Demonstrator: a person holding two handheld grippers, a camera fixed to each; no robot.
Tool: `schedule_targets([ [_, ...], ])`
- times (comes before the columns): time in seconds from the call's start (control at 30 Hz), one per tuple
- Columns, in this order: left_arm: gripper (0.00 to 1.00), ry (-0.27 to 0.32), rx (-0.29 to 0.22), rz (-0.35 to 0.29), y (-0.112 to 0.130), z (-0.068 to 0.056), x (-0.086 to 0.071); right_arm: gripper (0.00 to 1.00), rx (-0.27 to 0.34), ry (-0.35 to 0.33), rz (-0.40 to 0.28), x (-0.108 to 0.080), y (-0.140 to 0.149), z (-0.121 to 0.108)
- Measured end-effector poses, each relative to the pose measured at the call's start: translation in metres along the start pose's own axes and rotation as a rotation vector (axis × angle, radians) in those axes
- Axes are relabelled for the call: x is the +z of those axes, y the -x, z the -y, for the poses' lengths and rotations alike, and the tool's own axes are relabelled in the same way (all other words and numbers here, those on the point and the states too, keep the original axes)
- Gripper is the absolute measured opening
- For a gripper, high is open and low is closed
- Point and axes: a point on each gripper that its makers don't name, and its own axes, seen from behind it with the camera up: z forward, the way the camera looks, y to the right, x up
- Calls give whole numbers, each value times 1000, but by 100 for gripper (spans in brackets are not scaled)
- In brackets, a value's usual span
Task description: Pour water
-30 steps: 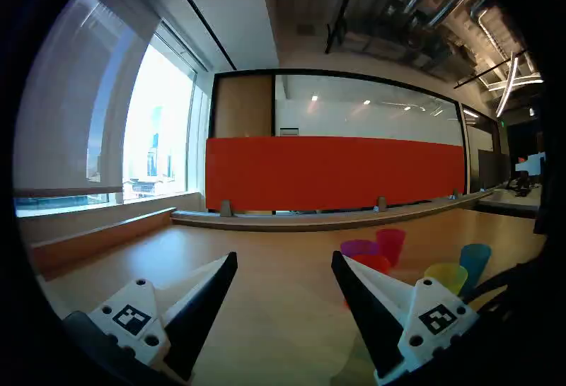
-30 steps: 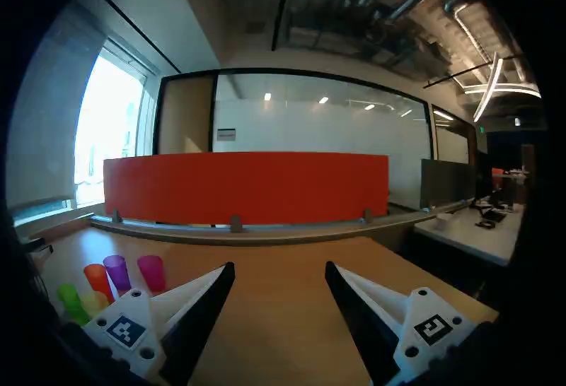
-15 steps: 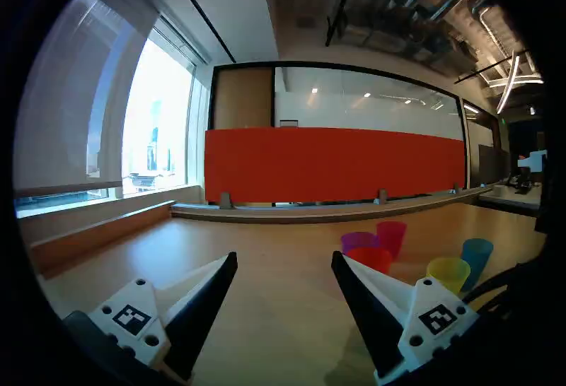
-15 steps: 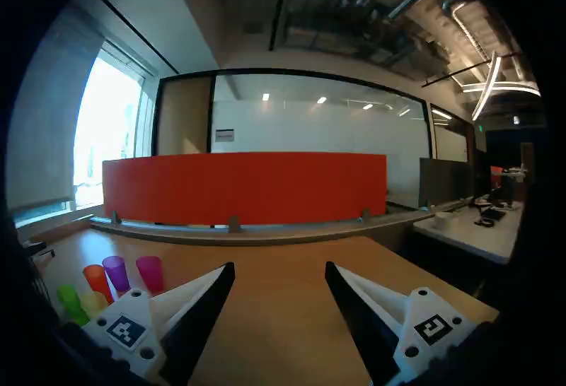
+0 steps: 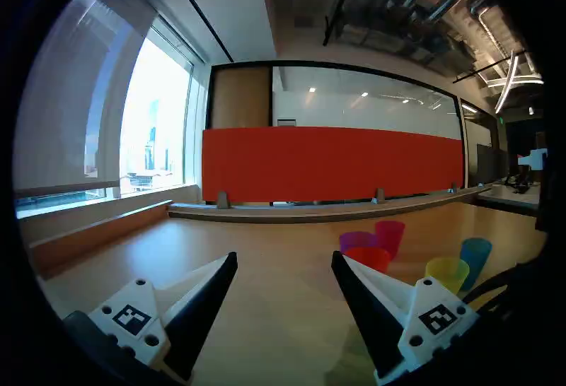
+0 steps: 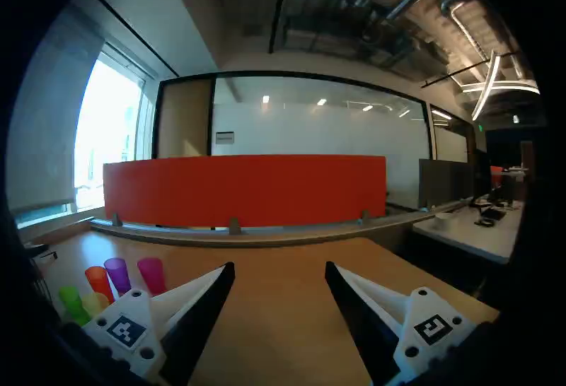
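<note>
Several coloured plastic cups stand on a wooden table. In the left gripper view a pink cup (image 5: 390, 235), a purple cup (image 5: 357, 240), a red cup (image 5: 368, 259), a yellow cup (image 5: 447, 273) and a blue cup (image 5: 475, 259) sit ahead to the right, partly behind the right finger. My left gripper (image 5: 284, 266) is open and empty above the table. In the right gripper view the pink cup (image 6: 151, 274), purple cup (image 6: 117, 273), red cup (image 6: 98, 281) and a green cup (image 6: 70, 300) stand far left. My right gripper (image 6: 279, 276) is open and empty, well right of them.
A long orange divider panel (image 5: 332, 164) runs along the table's far edge. A wooden ledge (image 5: 95, 232) under a bright window lies to the left. Another desk with items (image 6: 470, 230) stands off to the right beyond the table edge.
The left gripper has tilted down slightly, so the cups and divider sit a little higher in its view. The right gripper has barely moved. Both stay open.
</note>
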Motion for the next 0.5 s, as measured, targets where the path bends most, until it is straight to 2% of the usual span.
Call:
schedule_targets([
  [0.5, 99, -1, 1, 1, 0, 1, 0, 99, 13, -18, -9, -7, 4, -1],
])
